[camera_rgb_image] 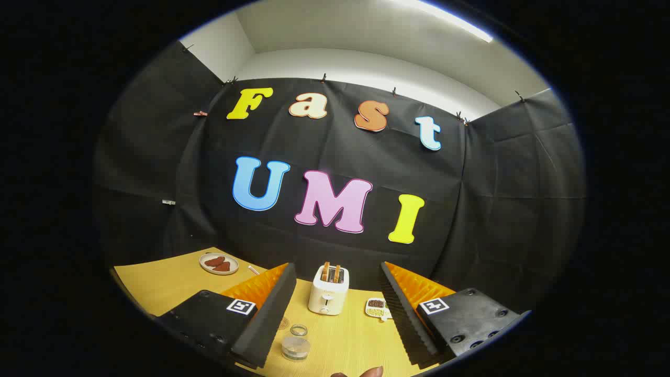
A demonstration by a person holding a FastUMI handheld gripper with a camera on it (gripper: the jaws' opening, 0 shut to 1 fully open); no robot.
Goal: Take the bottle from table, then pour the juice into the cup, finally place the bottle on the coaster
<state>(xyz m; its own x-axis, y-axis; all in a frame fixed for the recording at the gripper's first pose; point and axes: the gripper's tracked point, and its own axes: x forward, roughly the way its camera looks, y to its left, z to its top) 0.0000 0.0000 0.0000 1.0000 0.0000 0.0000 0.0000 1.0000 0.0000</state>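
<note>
Two fingers of the gripper [335, 303] are standing wide apart, holding nothing. The glass cup [296, 343] is sitting between them, at seven o'clock from the toaster [328, 289]. I cannot tell where the bottle is; searching lower should help.

On the surface [172, 285], a jar [296, 343] sits between the spread tongs [335, 283]; the toaster [328, 296] stands beyond, a plate [219, 263] far left, a small dish [377, 308] to its right.
</note>
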